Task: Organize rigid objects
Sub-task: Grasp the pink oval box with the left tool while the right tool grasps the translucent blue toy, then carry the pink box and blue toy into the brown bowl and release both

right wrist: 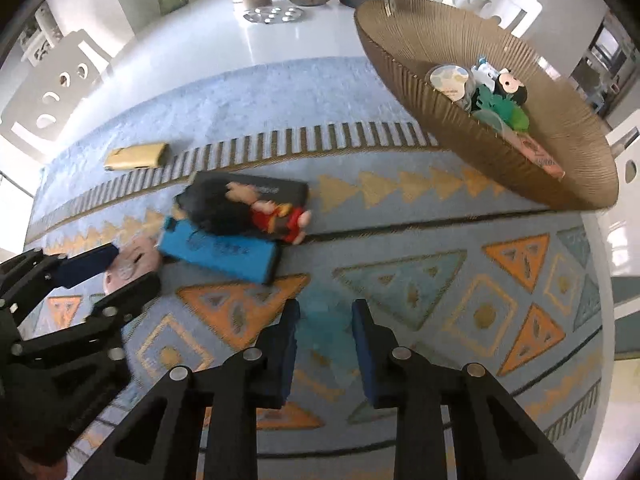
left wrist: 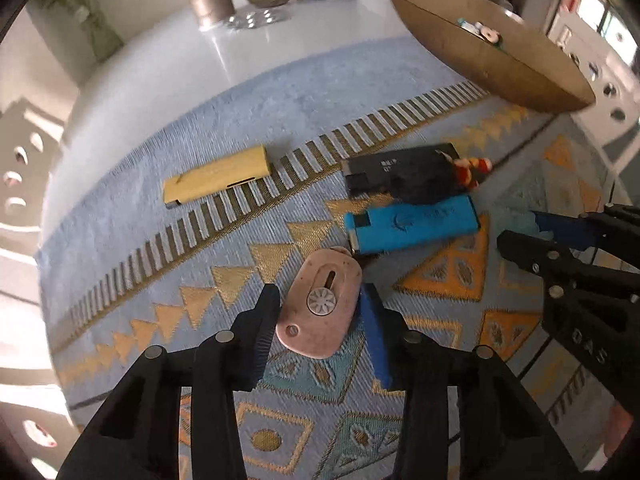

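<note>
Left gripper (left wrist: 320,293) is clamping the pink cutter (left wrist: 320,305) by its edges over the rug (left wrist: 248,120)
Left wrist: the thin, flat cutter is at risk of pivoting out; the blue case (left wrist: 412,228) just beside it may get dragged. Right wrist: the right gripper (right wrist: 325,310) jaws are standing narrow, and I cannot tell if the teal blur between them is held; the basket (right wrist: 460,136) is sitting well apart

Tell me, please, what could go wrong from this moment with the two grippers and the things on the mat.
1. The left gripper clamps the pink oval case by its rounded edges, so it may twist or slip when lifted.
2. The case's far end lies close to the blue box. Lifting might nudge it and the doll resting on it.
3. The right gripper, which seems shut on a teal piece, is near the left one. They could collide.
</note>
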### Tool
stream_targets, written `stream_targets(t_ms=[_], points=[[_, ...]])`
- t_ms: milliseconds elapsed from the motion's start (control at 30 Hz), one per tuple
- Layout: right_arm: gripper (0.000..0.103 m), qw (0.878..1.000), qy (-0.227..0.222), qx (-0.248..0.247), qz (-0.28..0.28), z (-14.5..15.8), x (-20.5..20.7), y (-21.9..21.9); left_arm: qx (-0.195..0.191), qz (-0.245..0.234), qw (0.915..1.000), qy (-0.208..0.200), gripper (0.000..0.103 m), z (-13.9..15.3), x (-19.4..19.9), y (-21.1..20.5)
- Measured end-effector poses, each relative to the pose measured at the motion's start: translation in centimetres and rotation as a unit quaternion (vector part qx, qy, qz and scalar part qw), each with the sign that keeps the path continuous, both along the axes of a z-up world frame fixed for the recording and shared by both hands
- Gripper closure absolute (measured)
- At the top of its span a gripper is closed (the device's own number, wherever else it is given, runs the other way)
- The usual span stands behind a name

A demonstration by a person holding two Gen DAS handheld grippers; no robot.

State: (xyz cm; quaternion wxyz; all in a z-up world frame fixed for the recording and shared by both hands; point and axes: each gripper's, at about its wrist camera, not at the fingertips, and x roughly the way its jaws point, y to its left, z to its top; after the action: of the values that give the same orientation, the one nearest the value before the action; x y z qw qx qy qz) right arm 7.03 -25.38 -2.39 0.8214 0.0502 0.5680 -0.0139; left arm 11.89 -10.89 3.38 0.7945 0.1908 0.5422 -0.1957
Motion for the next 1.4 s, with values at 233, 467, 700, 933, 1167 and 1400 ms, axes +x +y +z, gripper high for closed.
stream_targets(t_ms=[233, 467, 700, 933, 1167, 1400], points=[[0.077, 1.0, -0.014, 0.016, 0.005, 2.0, -4.3, 0.8, -0.012, 0.002, 0.9999, -0.004, 0.065, 1.7, -3.7, 1.0], [0.077, 0.999, -0.025, 0.033, 0.012, 4.5, -8.8, -0.7, -0.03, 0.013, 0.9994, -0.01, 0.065, 2.3, -7.2, 1.5], [0.077, 0.998, -0.042, 0.04, 0.018, 6.0, -11.5, 0.0, -0.041, 0.014, 0.9985, -0.034, 0.065, 4.3, -8.4, 0.7], [0.077, 0.997, -0.05, 0.046, 0.028, 7.5, -13.0, 0.1, -0.053, 0.023, 0.9972, -0.046, 0.065, 6.0, -9.8, 0.1], [0.077, 0.996, -0.056, 0.051, 0.047, 8.8, -13.5, 0.3, -0.072, 0.045, 0.9947, -0.057, 0.065, 7.6, -10.2, 0.5], [0.077, 0.988, -0.104, 0.096, 0.069, 11.7, -13.1, -2.5, -0.096, 0.065, 0.99, -0.081, 0.065, 10.0, -9.4, 0.2]])
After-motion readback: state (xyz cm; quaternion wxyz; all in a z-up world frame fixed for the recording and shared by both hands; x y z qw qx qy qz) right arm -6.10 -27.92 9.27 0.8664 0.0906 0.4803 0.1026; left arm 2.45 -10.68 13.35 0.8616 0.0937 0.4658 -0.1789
